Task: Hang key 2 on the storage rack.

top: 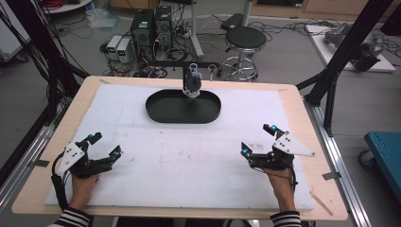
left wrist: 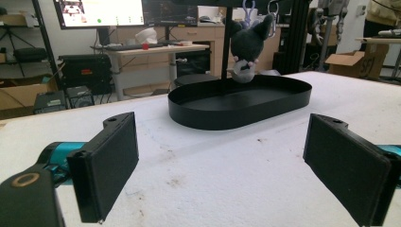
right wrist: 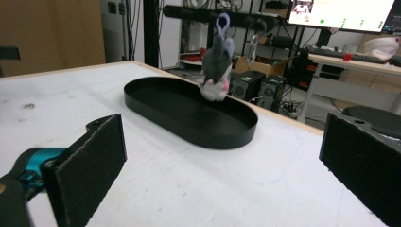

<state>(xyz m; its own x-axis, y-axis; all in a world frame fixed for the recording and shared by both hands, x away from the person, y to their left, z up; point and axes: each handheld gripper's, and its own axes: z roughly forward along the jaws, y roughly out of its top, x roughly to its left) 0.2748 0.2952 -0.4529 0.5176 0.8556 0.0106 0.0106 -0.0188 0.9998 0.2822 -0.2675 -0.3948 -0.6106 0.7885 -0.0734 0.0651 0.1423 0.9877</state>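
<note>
Left tool is sitting low on the near left of the white tabletop with its jaws wide apart and nothing between them, and the right tool is doing the same thing over on the near right, jaws spread and gripping nothing. Both point toward the black oval tray at the far middle of the tabletop, well apart from either one. Hanging from a bar right over the tray's far edge is a little dark plush toy, ears up.
</note>
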